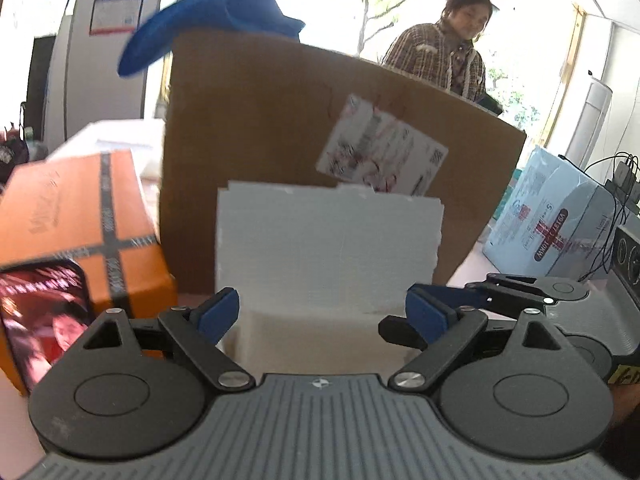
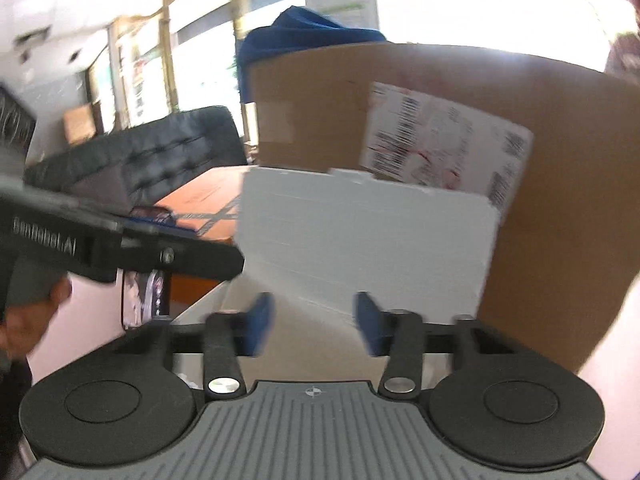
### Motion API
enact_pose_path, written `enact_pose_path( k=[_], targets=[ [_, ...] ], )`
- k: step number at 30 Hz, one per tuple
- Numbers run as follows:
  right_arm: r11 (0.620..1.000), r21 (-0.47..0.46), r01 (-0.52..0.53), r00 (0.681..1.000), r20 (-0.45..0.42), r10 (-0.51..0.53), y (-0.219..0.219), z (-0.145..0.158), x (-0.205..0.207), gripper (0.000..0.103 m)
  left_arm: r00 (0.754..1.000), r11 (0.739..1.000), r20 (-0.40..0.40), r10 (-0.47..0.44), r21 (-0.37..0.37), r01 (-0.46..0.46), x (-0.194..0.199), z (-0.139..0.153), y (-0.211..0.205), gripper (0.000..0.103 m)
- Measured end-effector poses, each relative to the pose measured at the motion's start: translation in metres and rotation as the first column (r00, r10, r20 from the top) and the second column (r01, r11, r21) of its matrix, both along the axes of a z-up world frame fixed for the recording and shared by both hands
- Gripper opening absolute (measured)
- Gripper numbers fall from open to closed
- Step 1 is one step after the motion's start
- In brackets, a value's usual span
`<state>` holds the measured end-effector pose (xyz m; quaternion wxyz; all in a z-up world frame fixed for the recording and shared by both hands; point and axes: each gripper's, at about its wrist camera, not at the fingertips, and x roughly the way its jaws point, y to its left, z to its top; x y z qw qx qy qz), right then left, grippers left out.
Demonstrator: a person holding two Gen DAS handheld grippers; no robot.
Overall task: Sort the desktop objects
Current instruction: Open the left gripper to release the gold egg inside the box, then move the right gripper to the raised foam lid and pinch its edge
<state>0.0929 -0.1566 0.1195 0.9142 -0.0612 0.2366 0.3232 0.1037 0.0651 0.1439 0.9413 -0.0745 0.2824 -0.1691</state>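
The big cardboard box [image 1: 280, 152] stands far on the worktop [image 1: 468, 268], a blue cloth [image 1: 208, 20] hanging over its top edge. Against it leans a white foam box [image 1: 328, 248], which both tongs face. Your left tongs [image 1: 320, 316] are spread wide and hold nothing; the right tongs [image 2: 312, 326] are spread too and empty. If the foam box is your target, approach squarely and grip one wall, since foam crumbles. The left view alone shows the orange box [image 1: 80, 220] fully, and a pale blue package [image 1: 552, 220] at the right; the right view shows a sofa [image 2: 140, 156].
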Motion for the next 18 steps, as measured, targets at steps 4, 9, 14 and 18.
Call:
enact_pose_path(
  k=[4,9,14,18],
  targets=[
    [0.990,-0.115,-0.084,0.994,0.058,0.091,0.029,-0.003,0.005,0.039,1.000,1.000,0.029,-0.005,0.025,0.004,-0.004,0.007,0.007,0.090],
    [0.971,-0.203,-0.126,0.984,0.095,0.147,0.062,-0.012,0.013,0.037,1.000,0.998,0.001,-0.014,0.058,0.014,0.002,-0.001,0.008,0.090],
    [0.959,-0.241,-0.149,0.983,0.068,0.170,0.073,-0.020,0.023,0.028,1.000,0.997,-0.008,-0.003,0.073,0.004,0.004,-0.005,0.009,0.090],
    [0.961,-0.235,-0.147,0.984,0.062,0.165,0.074,-0.022,0.029,0.017,1.000,0.999,0.004,-0.005,0.052,0.004,0.003,-0.004,0.013,0.090]
  ],
)
